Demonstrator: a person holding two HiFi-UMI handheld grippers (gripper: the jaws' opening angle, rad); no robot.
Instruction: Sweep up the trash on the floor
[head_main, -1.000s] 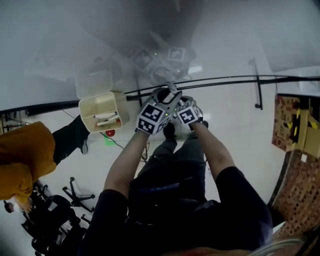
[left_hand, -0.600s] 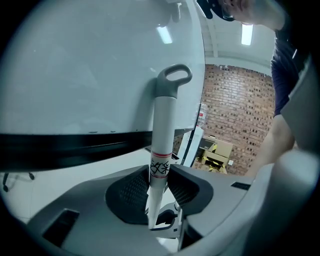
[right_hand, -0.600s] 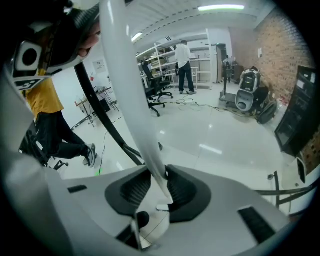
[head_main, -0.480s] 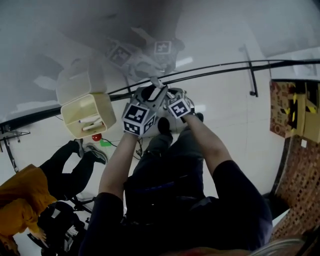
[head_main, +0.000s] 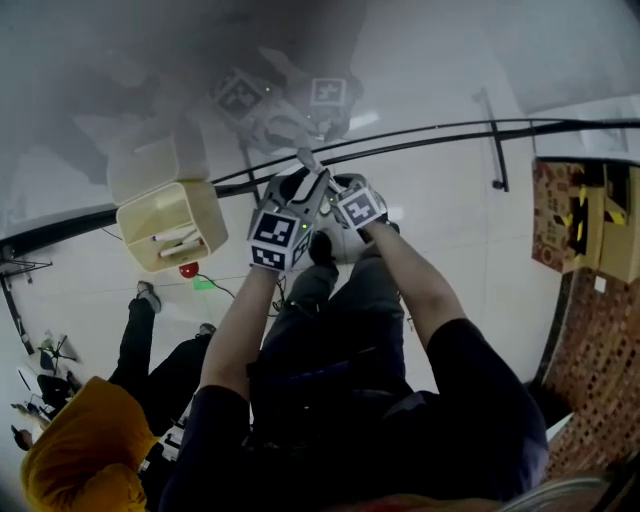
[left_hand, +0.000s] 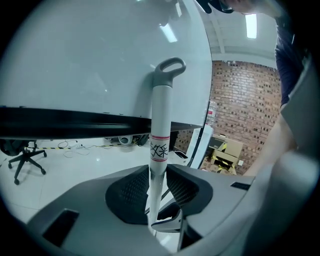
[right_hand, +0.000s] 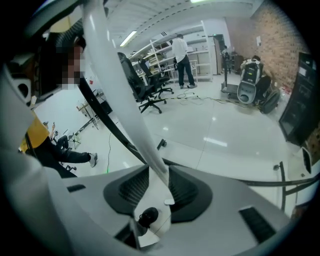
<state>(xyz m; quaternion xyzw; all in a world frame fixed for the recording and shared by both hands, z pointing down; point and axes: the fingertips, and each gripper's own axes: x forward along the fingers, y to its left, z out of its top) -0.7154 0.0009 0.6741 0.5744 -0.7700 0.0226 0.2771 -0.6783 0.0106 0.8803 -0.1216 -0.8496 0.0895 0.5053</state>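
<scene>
Both grippers are close together in front of my body, around a white pole (head_main: 308, 166). In the left gripper view it is a white handle (left_hand: 161, 115) with a grey loop on top and a red-banded label. My left gripper (left_hand: 159, 185) (head_main: 300, 195) has its pads pressed on it, and its jaws are closing. In the right gripper view the pole (right_hand: 117, 85) slants up to the left between the jaws of my right gripper (right_hand: 159, 185) (head_main: 338, 190). Those jaws are opening, with a gap at the left pad. No trash on the floor can be made out.
A cream bin (head_main: 172, 232) with small items inside stands at the left, a red object (head_main: 188, 270) beside it. A black rail (head_main: 450, 135) runs along a reflective wall. Cardboard boxes (head_main: 585, 230) are at the right. A person in a yellow top (head_main: 90, 450) is at lower left, and office chairs (right_hand: 150, 87) stand farther off.
The person in yellow has moved from the left edge down to the lower left corner. Both grippers stay together on the pole, and the bin sits a little farther left in the view.
</scene>
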